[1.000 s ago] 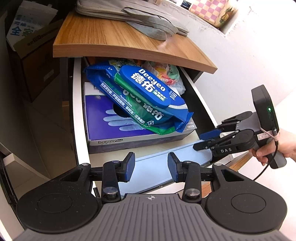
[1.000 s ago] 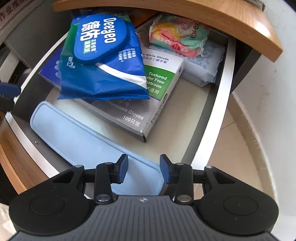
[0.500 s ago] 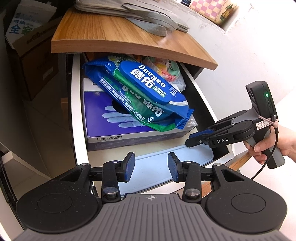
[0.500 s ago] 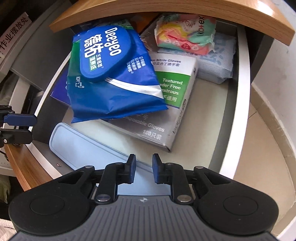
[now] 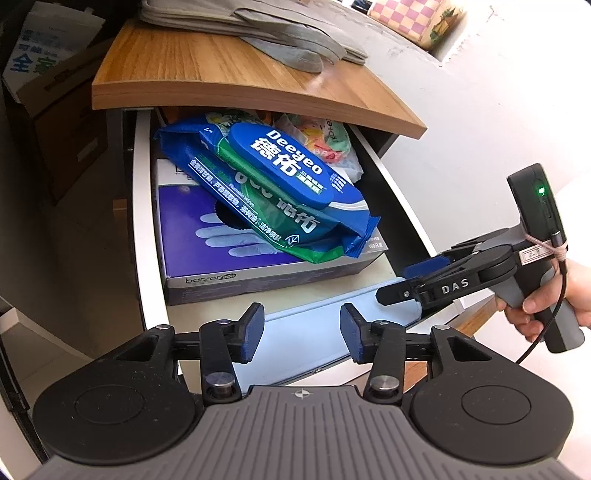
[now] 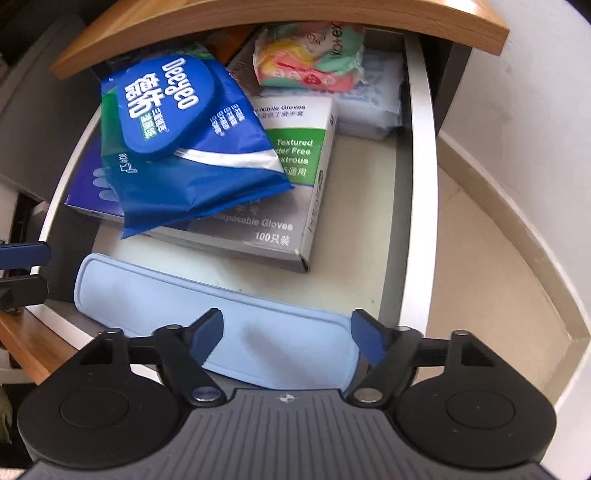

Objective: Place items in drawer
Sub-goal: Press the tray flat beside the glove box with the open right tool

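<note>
Along the front edge of the open drawer [image 6: 417, 184] lies a long pale-blue pad [image 6: 177, 306], flat on the drawer floor, its right end beneath the right tool [image 6: 286, 332]. That tool stands released, fingers spread to either side of the pad's end and gripping nothing. The left tool [image 5: 302, 332] hovers over the same front edge, likewise parted and empty.

Judgement: the pad already rests inside the drawer. Whether it has just been let go or is about to be taken up, the frames cannot settle. Any handling should keep it flat and clear of the front panel.

Behind the pad sits a glove box [image 5: 258, 266], with a blue wipes pack [image 5: 280, 192] slanted on top of it. A pastel packet [image 6: 310, 55] and a white packet [image 6: 373, 107] occupy the rear right corner. Bare floor remains along the right wall.

Obstruction: the wooden counter [image 5: 229, 77] overhangs the rear of the drawer and carries grey cloth [image 5: 266, 33]. A hand [image 5: 554, 295] holds the right tool's grip.
</note>
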